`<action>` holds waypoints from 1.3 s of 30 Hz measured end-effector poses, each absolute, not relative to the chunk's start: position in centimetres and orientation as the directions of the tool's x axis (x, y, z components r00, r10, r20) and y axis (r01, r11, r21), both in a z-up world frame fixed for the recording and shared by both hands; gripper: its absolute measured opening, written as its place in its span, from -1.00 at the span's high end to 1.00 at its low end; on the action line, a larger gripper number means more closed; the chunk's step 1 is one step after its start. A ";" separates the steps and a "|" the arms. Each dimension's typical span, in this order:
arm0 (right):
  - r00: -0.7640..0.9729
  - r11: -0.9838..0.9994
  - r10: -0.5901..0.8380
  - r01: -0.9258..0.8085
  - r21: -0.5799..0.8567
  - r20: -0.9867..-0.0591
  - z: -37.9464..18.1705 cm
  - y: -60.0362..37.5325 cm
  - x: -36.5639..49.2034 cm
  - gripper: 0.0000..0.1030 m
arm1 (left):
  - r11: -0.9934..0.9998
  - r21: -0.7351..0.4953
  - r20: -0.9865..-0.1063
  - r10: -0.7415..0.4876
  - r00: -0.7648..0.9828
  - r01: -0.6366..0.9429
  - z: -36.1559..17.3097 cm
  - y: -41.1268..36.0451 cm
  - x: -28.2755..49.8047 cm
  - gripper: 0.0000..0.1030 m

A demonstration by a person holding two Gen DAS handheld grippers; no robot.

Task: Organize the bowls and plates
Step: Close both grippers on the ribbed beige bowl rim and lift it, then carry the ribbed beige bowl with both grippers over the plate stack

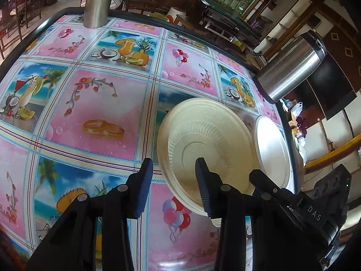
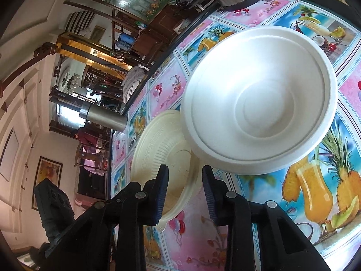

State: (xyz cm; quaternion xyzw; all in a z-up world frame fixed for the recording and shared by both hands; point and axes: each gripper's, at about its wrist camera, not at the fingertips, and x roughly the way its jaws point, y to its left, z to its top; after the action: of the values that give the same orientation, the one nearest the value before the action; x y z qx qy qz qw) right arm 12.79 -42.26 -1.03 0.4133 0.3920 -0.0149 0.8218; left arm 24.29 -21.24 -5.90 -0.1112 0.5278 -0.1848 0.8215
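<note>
Plates: we see the cream plate [image 1: 207, 144] tilted up just left of the white bowl [image 2: 259, 99]. Our left gripper [image 1: 173, 187] straddles the cream plate's near rim with narrow jaws. Our right gripper [image 2: 185, 194] does likewise; whether either grips, we cannot tell.

Printed-cloth table [image 1: 90, 103] with cream plate [image 1: 203, 135], white bowl [image 2: 259, 99], steel flask [image 1: 291, 65].

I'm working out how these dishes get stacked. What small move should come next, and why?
Probably close the right gripper on the cream plate: its near rim lies between the open pads, and the white bowl beside it overlaps its edge. The left gripper is open, gripping nothing.
</note>
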 end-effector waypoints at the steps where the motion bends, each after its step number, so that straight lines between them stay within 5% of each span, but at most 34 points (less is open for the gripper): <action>1: 0.692 0.660 0.298 0.348 0.666 -0.658 -1.0 -42.3 12.9 0.47 | 0.907 -0.376 -0.826 -0.420 0.376 0.188 -5.9 -21.3 24.3 0.36; 12: 0.689 0.667 0.287 0.355 0.655 -0.666 -1.4 -42.4 13.4 0.64 | 0.911 -0.369 -0.832 -0.412 0.372 0.185 -6.3 -21.2 24.4 0.74; 39: 0.682 0.659 0.322 0.336 0.673 -0.656 -1.5 -41.6 13.9 0.78 | 0.922 -0.350 -0.843 -0.387 0.375 0.166 -6.3 -20.1 23.4 0.75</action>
State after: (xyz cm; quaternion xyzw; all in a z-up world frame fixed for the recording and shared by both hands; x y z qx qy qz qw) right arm 13.94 -41.63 -1.45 0.4130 0.3986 -0.0043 0.8189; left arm 23.37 -20.10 -6.31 -0.1037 0.5334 -0.1680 0.8225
